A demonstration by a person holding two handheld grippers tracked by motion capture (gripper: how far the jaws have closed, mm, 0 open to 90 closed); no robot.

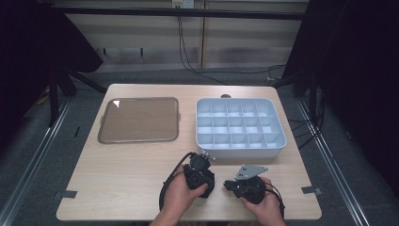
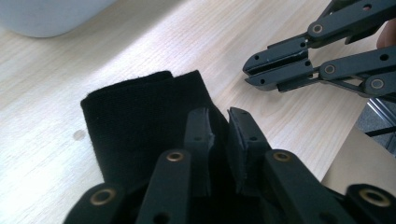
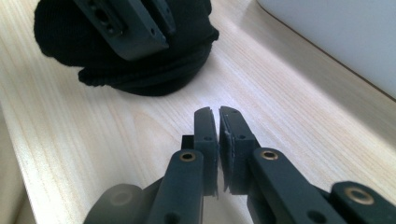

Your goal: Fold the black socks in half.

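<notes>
Your left hand-held gripper (image 2: 218,122) has its jaws nearly together on a black folded fabric piece (image 2: 140,121), probably a knit sock or cuff, which lies on the counter (image 1: 117,169) just in front of the white compartment organiser (image 1: 240,127); keep that pinch firm and lift straight up so the folds do not slip out. Your right hand-held gripper (image 3: 218,119) is closed on nothing, just beside the fabric; open it before you bring it in to take a second edge.
</notes>
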